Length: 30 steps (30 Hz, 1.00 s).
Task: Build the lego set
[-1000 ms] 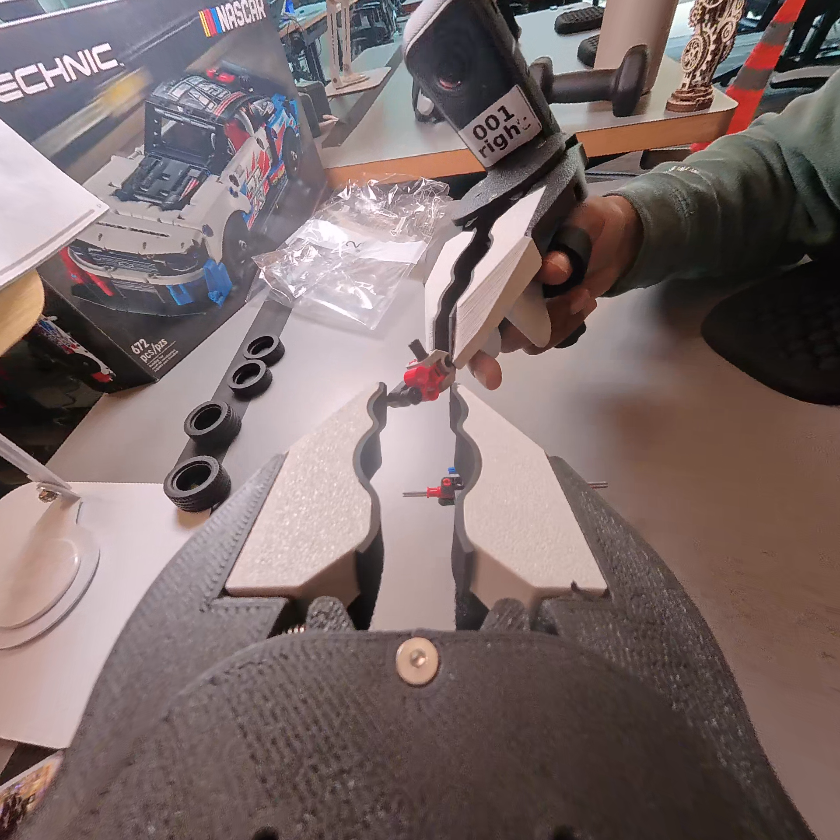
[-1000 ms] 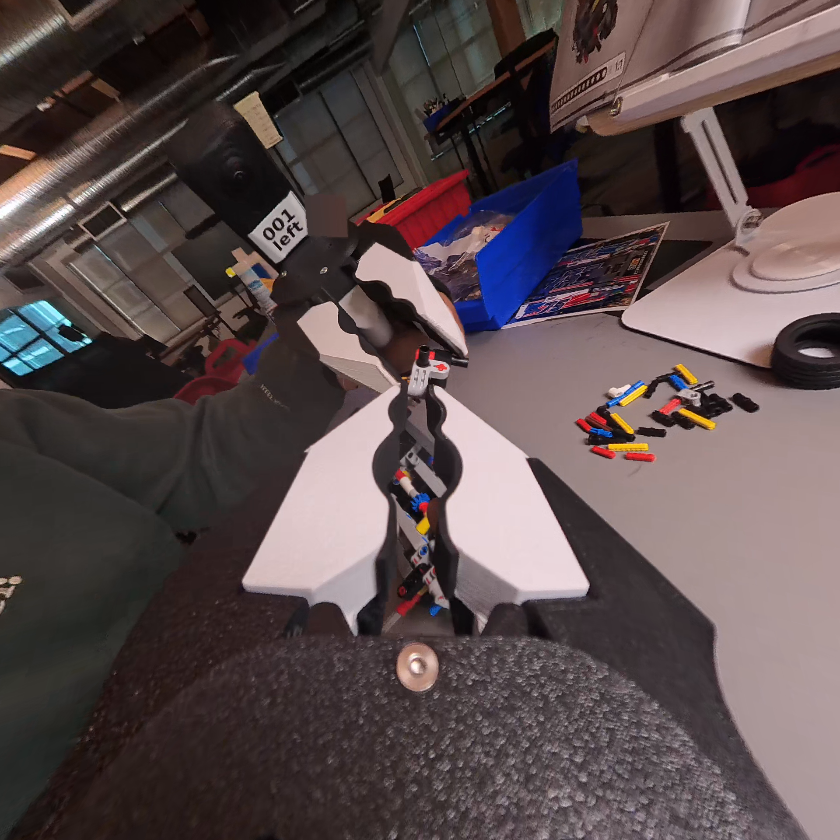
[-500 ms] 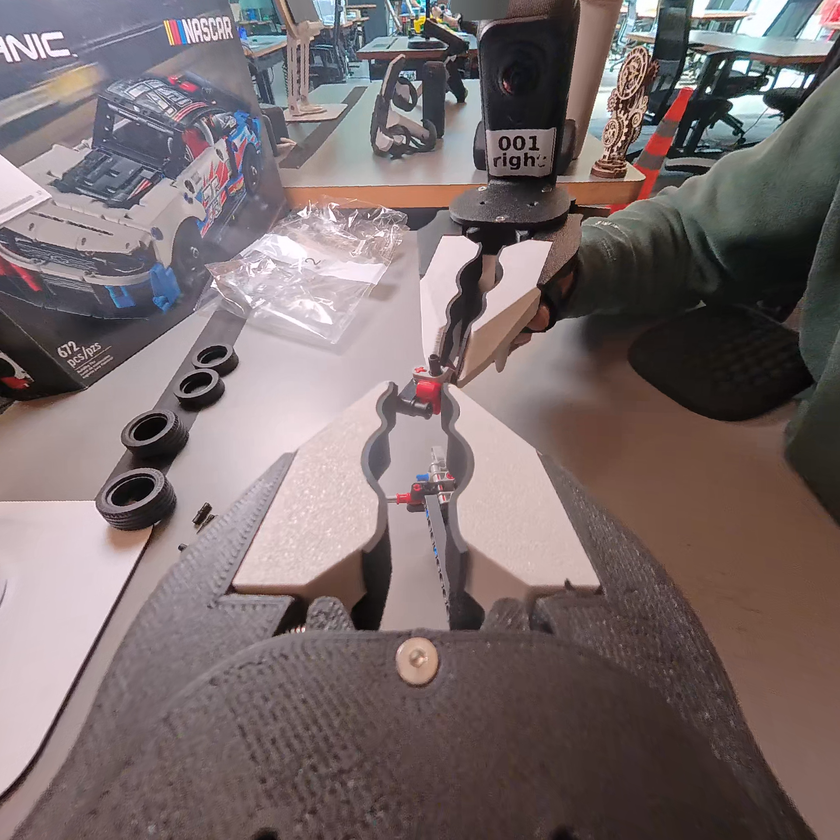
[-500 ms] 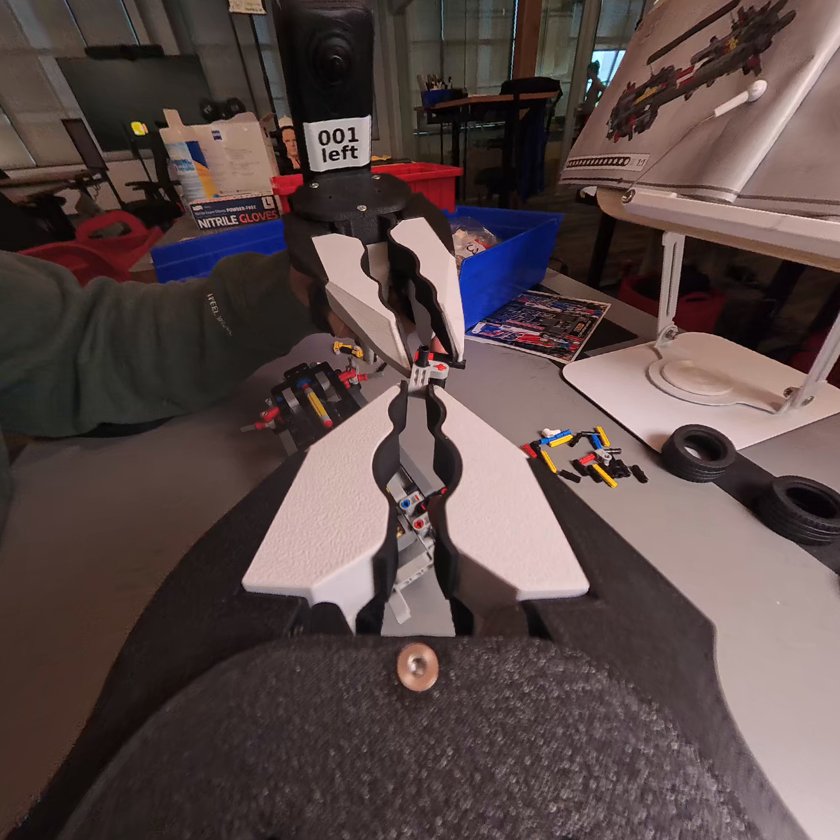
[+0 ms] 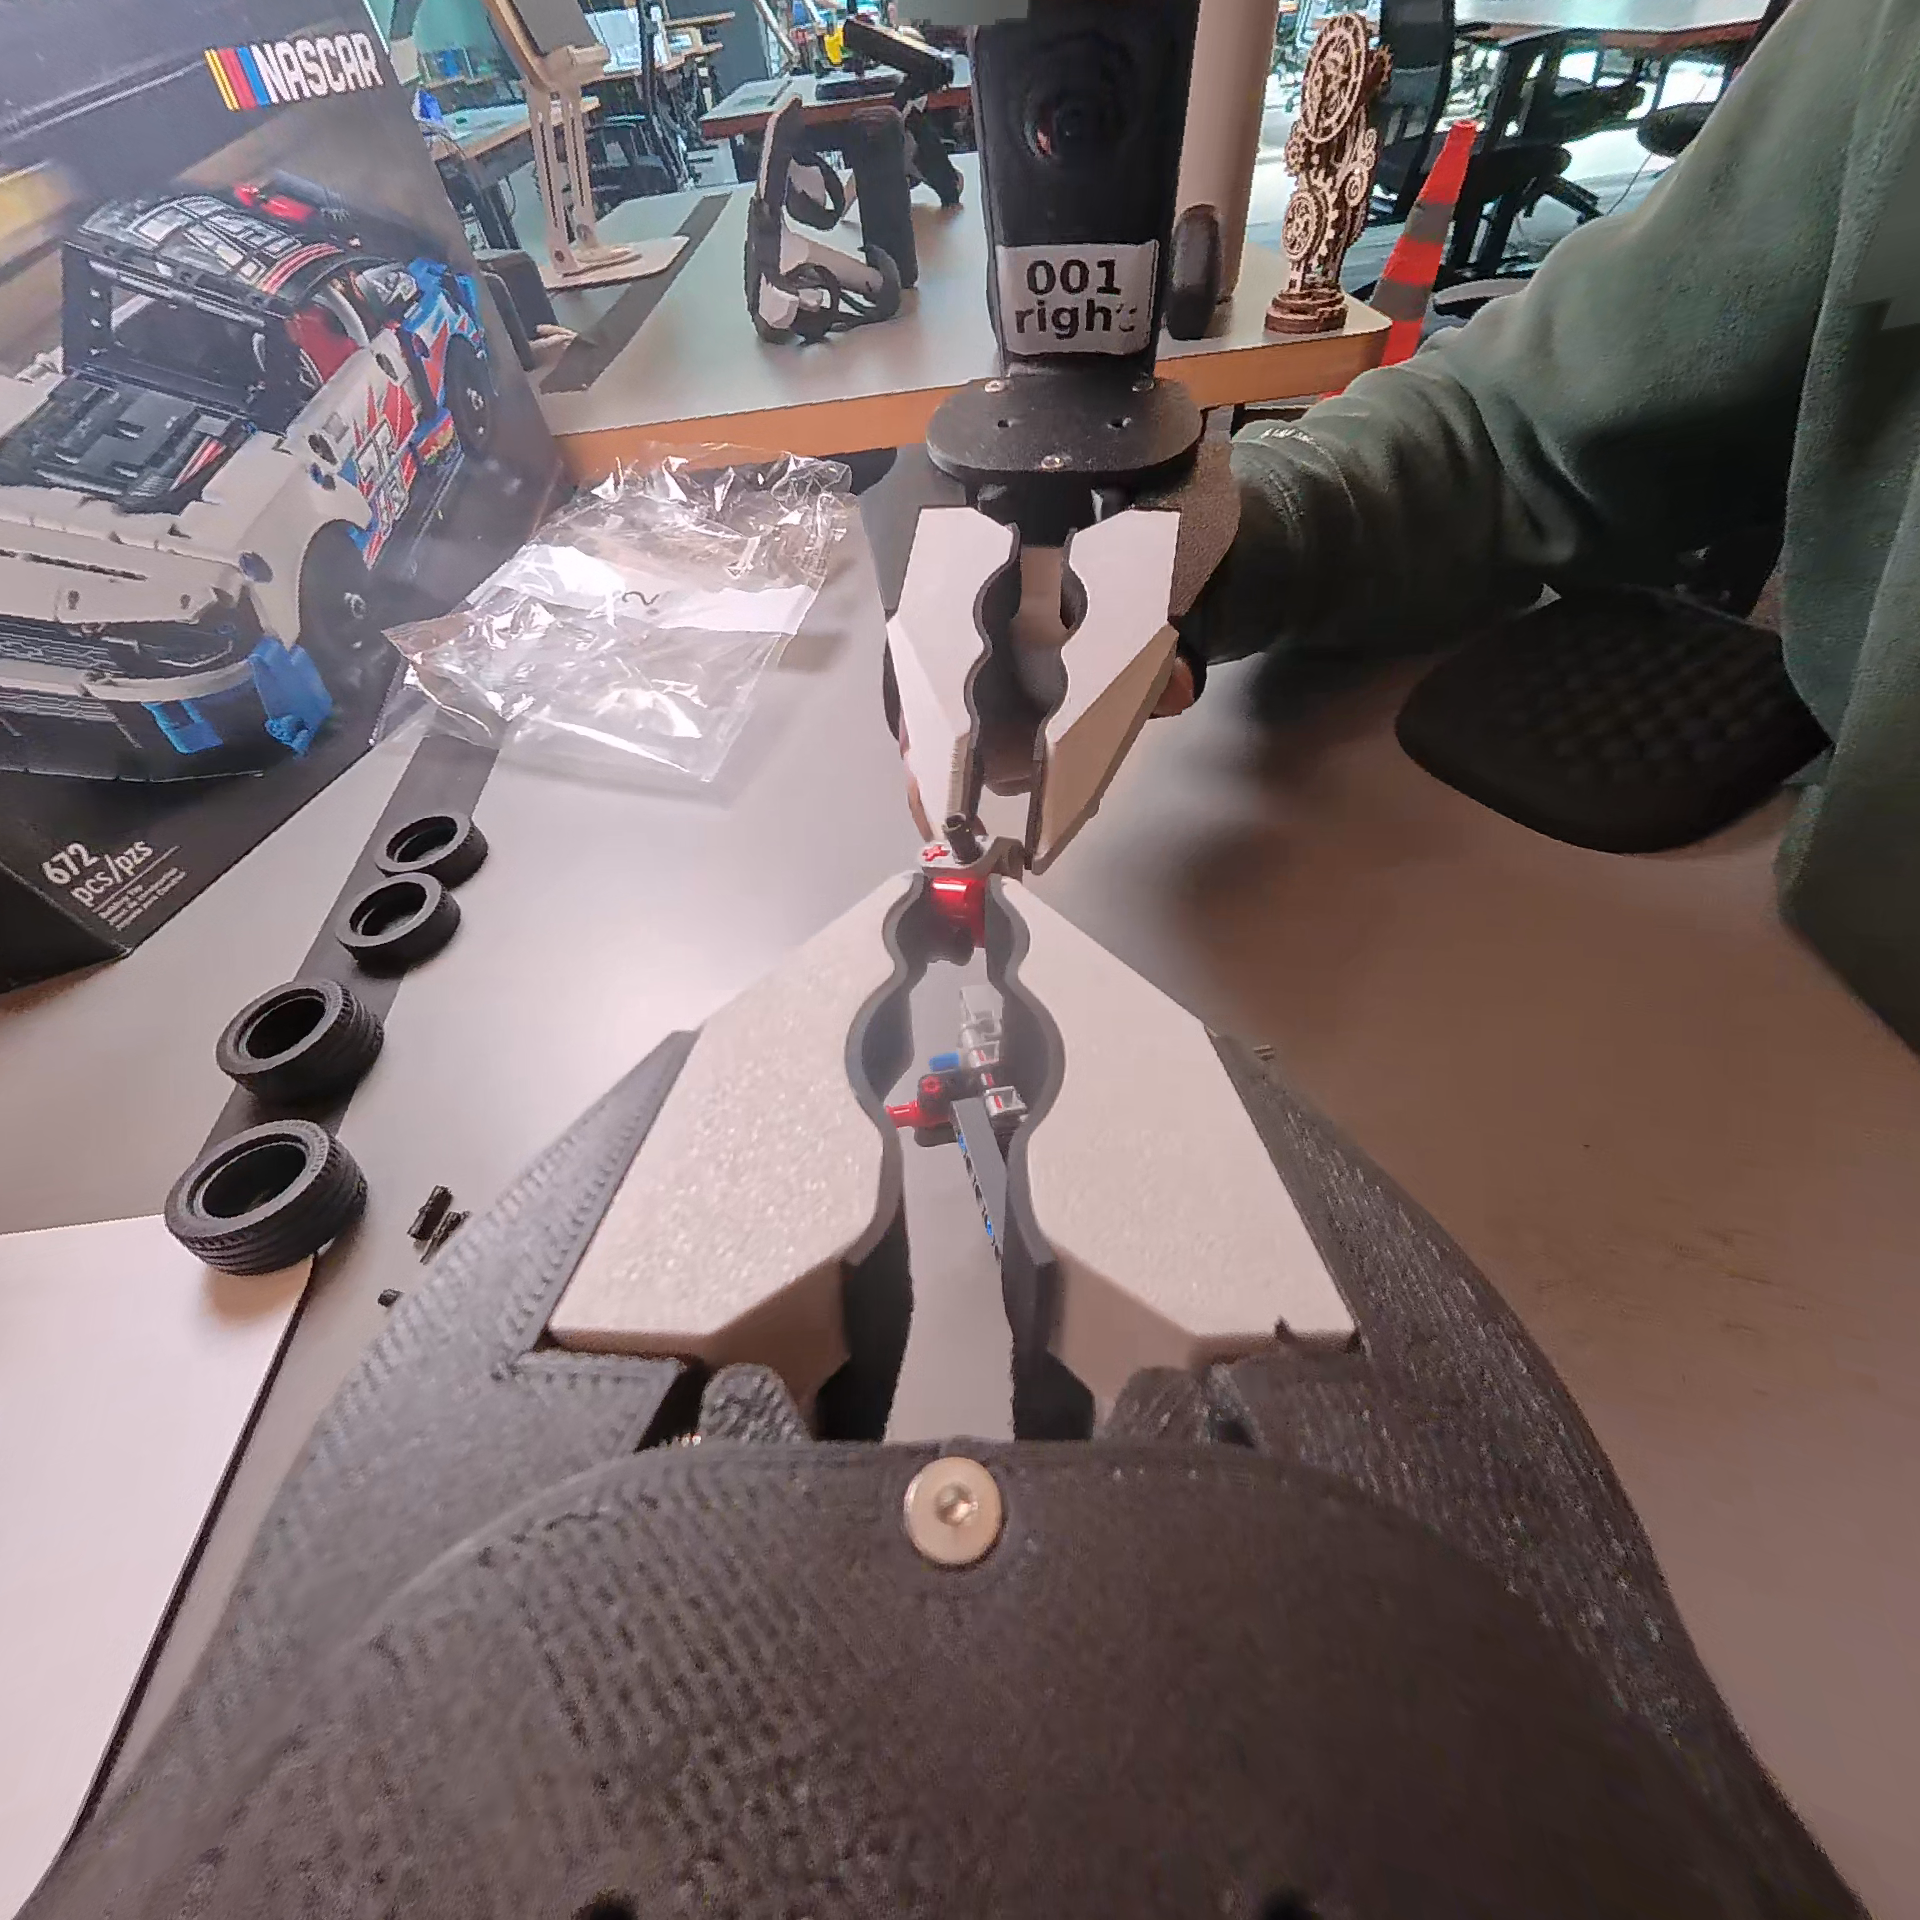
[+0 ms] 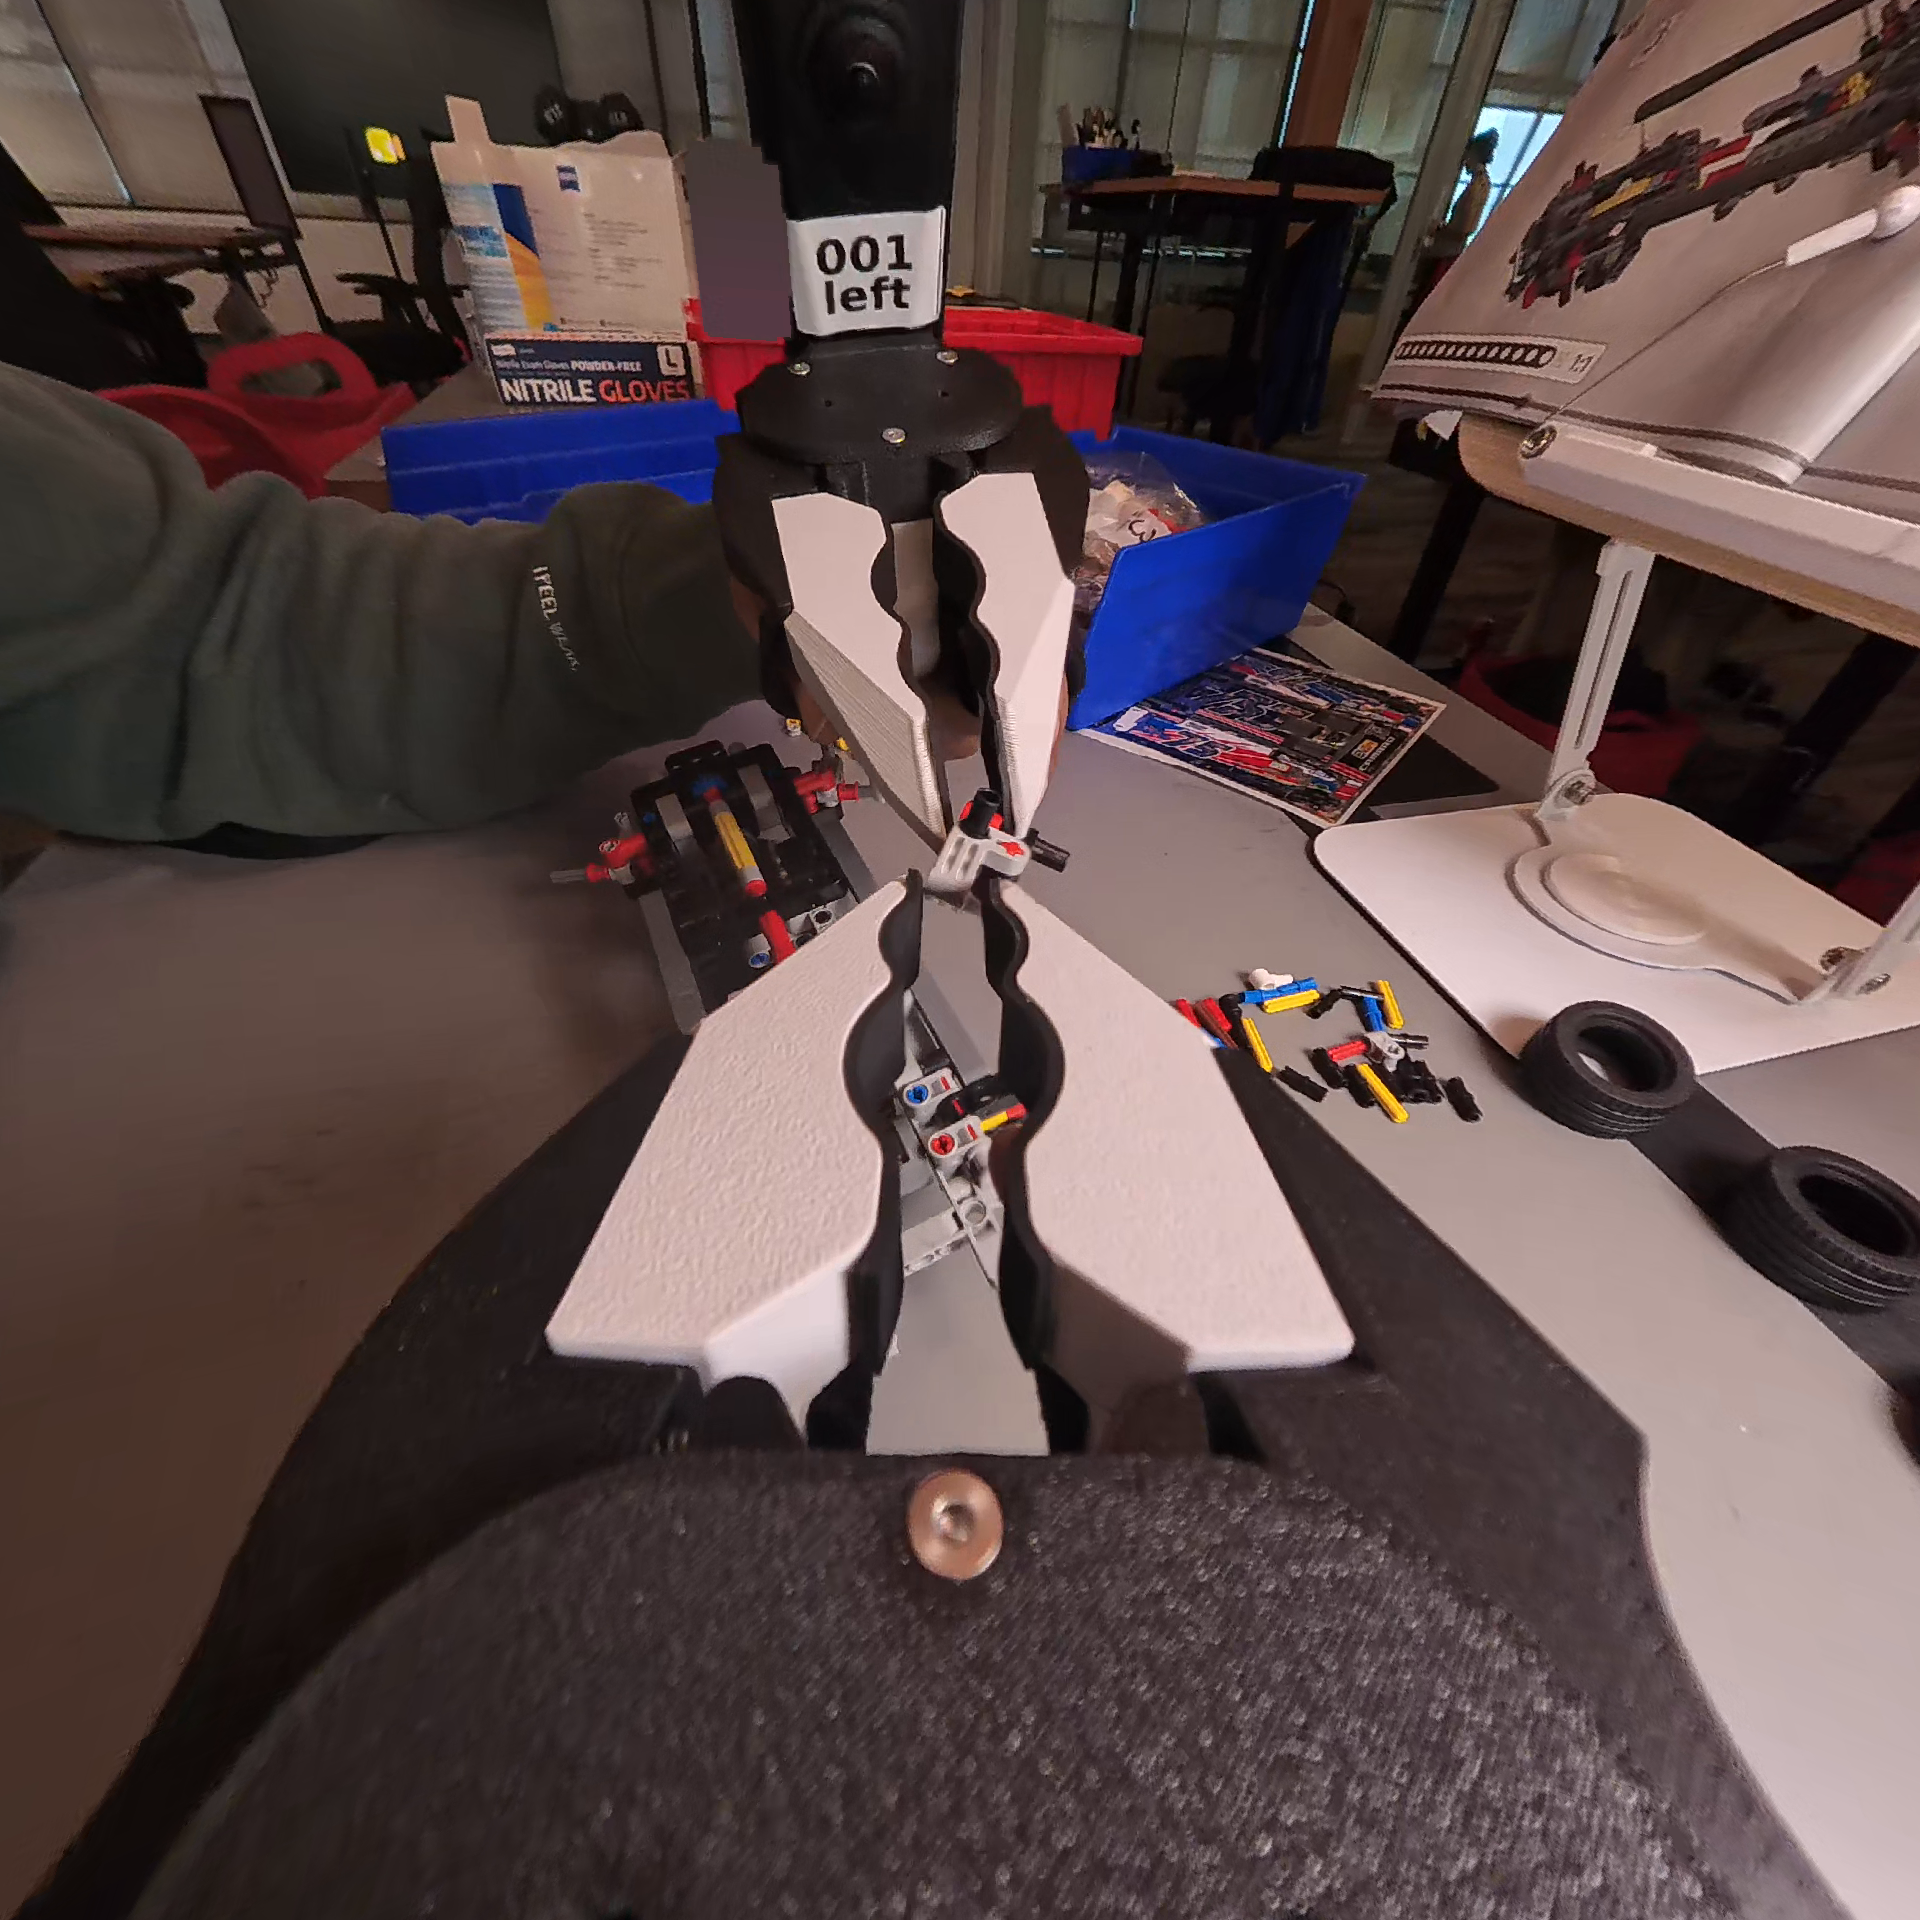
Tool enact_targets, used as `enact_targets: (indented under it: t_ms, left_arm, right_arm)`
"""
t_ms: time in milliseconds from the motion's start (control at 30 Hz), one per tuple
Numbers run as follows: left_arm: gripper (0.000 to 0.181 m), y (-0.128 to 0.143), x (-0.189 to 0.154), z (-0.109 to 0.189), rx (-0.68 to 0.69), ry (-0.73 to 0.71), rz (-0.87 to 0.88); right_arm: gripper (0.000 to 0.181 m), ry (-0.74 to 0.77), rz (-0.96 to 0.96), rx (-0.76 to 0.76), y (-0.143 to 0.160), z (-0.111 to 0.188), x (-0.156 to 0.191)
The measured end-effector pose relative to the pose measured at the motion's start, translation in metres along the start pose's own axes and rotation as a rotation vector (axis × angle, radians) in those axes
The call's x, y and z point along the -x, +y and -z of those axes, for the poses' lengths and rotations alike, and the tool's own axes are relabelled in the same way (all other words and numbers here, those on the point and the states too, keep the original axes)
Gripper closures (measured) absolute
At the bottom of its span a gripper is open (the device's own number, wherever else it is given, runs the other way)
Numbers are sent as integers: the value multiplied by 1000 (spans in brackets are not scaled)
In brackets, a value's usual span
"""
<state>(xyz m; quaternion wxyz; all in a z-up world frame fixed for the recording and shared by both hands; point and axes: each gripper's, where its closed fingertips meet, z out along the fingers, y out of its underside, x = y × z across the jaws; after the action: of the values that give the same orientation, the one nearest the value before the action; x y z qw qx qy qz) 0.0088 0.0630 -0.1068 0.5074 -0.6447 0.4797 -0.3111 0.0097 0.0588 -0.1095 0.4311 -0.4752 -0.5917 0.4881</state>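
The small red-and-grey connector assembly (image 5: 961, 878) hangs mid-air above the table, pinched by both my grippers: left (image 5: 954, 902) clamping red, right (image 6: 954, 891) grey. I've levelled them face-to-face since 1 second ago, ready for pressing together.

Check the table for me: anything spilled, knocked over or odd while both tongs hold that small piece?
Nothing stands out. The small red and grey piece sits pinched between both tongs, the loose pins lie in a tidy cluster, the tyres sit in a row, and the chassis rests flat.

Left tool (image 5: 951, 883) and right tool (image 6: 951, 883) closed, seemingly tip to tip.
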Motion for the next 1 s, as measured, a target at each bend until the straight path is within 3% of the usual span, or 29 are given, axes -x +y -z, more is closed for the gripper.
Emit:
enact_targets:
  t_ms: [267,467,633,1000]
  left_arm:
    - [174,-8,-21,1,-75,108,-71]
    - [174,-13,-47,-7,-66,189,-167]
    - [173,-19,-66,-6,-70,268,-202]
    - [173,-24,-102,-15,-70,424,-210]
  right_arm:
    - [165,-114,-8,-56,-7,16,2]
    - [162,-302,-11,-77,-9,19,36]
    - [152,-395,-50,-116,-19,31,44]
    - [179,-554,-74,-91,-9,29,75]
